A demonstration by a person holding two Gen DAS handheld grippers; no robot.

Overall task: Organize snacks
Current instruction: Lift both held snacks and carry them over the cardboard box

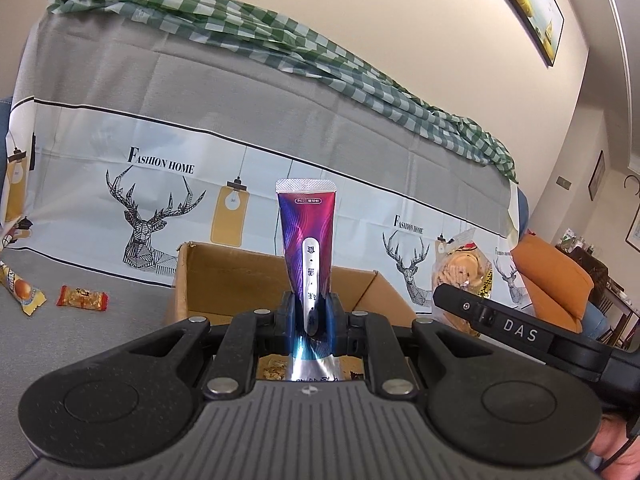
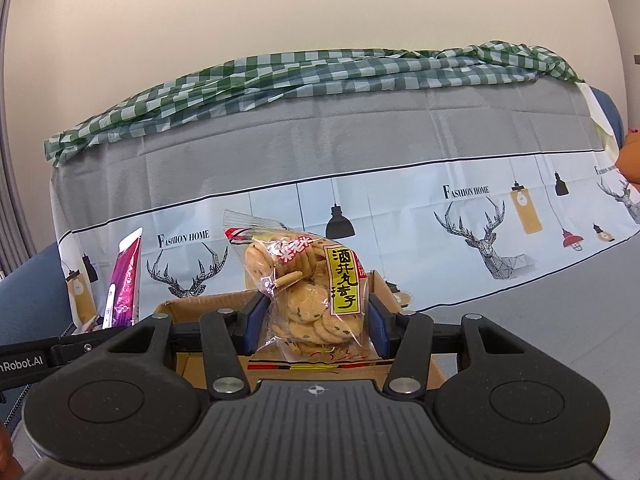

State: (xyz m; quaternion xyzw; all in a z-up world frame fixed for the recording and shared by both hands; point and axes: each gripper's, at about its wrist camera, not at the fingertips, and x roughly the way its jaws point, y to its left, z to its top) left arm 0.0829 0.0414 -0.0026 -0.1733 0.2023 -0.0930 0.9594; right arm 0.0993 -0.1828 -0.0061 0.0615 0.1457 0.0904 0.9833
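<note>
My left gripper [image 1: 311, 312] is shut on a purple foil snack sachet [image 1: 306, 236] that stands upright above an open cardboard box [image 1: 208, 276]. My right gripper [image 2: 314, 320] is shut on a clear bag of small biscuits [image 2: 308, 292] with a yellow label, held above the same box [image 2: 200, 306]. The biscuit bag also shows in the left wrist view [image 1: 460, 268] at the right, and the sachet shows in the right wrist view [image 2: 126, 280] at the left. Some snacks lie inside the box under my left gripper.
Two small wrapped snacks, an orange-red one [image 1: 82, 298] and a yellow one [image 1: 20, 288], lie on the grey cover left of the box. A sofa back draped with a deer-print cloth [image 1: 160, 208] and a green checked cloth [image 1: 280, 44] rises behind. An orange cushion [image 1: 552, 276] sits at the right.
</note>
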